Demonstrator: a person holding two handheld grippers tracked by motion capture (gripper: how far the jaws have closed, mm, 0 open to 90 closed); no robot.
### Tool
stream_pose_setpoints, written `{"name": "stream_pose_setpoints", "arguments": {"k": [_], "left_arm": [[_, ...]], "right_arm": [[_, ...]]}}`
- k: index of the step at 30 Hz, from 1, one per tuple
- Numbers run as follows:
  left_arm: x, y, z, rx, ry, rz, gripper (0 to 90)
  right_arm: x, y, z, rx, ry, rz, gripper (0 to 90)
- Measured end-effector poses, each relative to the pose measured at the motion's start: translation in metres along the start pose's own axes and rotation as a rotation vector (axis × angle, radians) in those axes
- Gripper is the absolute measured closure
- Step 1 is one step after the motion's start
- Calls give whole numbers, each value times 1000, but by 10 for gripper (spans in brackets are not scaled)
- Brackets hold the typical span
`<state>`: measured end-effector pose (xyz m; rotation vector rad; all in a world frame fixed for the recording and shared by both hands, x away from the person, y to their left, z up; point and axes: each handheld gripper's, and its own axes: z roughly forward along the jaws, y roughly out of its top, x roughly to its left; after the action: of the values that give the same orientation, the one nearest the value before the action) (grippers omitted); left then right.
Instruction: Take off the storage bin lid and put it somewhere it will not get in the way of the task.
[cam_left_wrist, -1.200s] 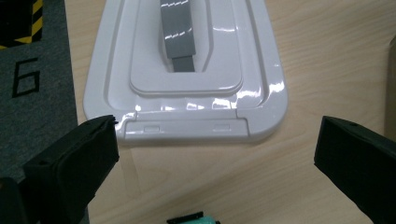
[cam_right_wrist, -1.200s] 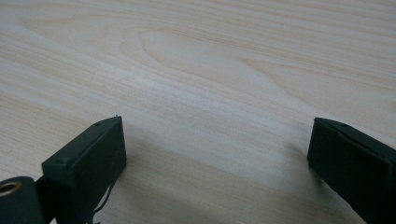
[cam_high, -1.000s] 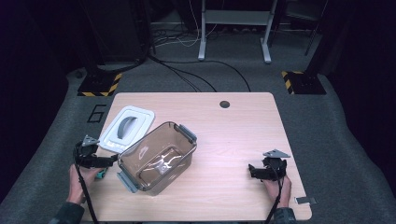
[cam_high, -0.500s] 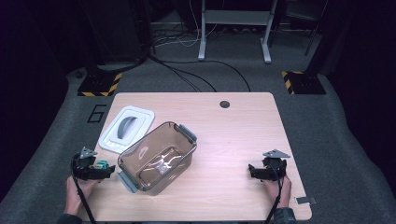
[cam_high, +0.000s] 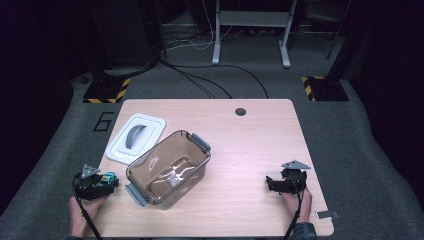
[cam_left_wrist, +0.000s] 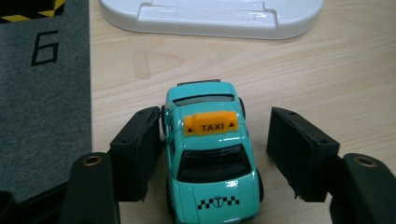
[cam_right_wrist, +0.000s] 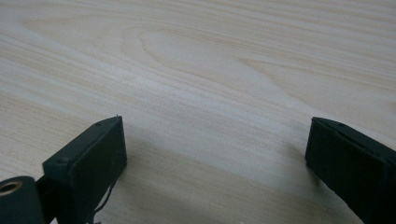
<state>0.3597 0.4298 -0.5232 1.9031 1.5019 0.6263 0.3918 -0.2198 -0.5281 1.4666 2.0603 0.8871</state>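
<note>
Your left hand-held gripper stood open astride the teal die-cast toy taxi on the counter; grasp pending, so next, close squarely.

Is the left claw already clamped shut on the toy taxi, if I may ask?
No, the left claw straddles the teal toy taxi with one jaw near its side and a clear gap at the other.
</note>
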Motion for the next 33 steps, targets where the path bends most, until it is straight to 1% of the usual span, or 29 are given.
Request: {"name": "stream_pose_setpoints", "arguments": {"k": [2,3,4,5,7,8,9,12,13,16,18,19,20,22,25,26,27,31,33], "left_arm": [[1,-3,-3,-10,7,-12,385],[1,-3,-3,-10,7,-12,445],[2,-5,-4,-26,8,-16,481],[2,-5,-5,-26,1,-14,492],[2,-6,-5,-27,2,-8,497],[1,-5,-5,-28,-7,-3,498],[1,-5,-5,-28,-7,-3,499],[1,-4,-5,-22,-13,17,500],[2,-4,-4,-25,-16,18,500],[3,-6,-4,-36,-29,5,491],[2,-7,-5,-25,-24,3,416],[1,-8,-4,-39,-11,2,406],[0,-8,-4,-36,-6,0,405],[0,-9,-5,-43,-1,-9,419],[0,-10,-6,-48,-2,-7,497],[-1,-10,-5,-60,9,-3,501],[-1,-10,-5,-60,5,-4,503],[1,-8,-6,-38,-5,6,509],[1,-7,-7,-36,-8,11,510]], "right_arm": [[0,0,0,0,0,-1,46],[0,0,0,0,0,-1,46],[0,0,0,0,0,2,47],[0,0,0,0,0,-1,47],[0,0,0,-1,-3,1,47],[0,0,0,-5,-6,8,48],[0,0,0,-5,-6,8,48],[0,0,0,-4,-4,5,49],[0,0,0,-5,-5,6,49],[0,0,0,-3,-3,1,49],[0,0,0,-3,-3,2,50],[0,0,0,-1,-3,4,49],[0,0,0,-4,-3,3,50],[0,0,0,-3,-3,2,50],[0,0,0,-1,-3,4,51],[0,0,0,-2,-4,3,51],[0,0,0,-2,-2,2,51],[0,0,0,-2,0,3,51],[0,0,0,-1,-4,4,51]]}}
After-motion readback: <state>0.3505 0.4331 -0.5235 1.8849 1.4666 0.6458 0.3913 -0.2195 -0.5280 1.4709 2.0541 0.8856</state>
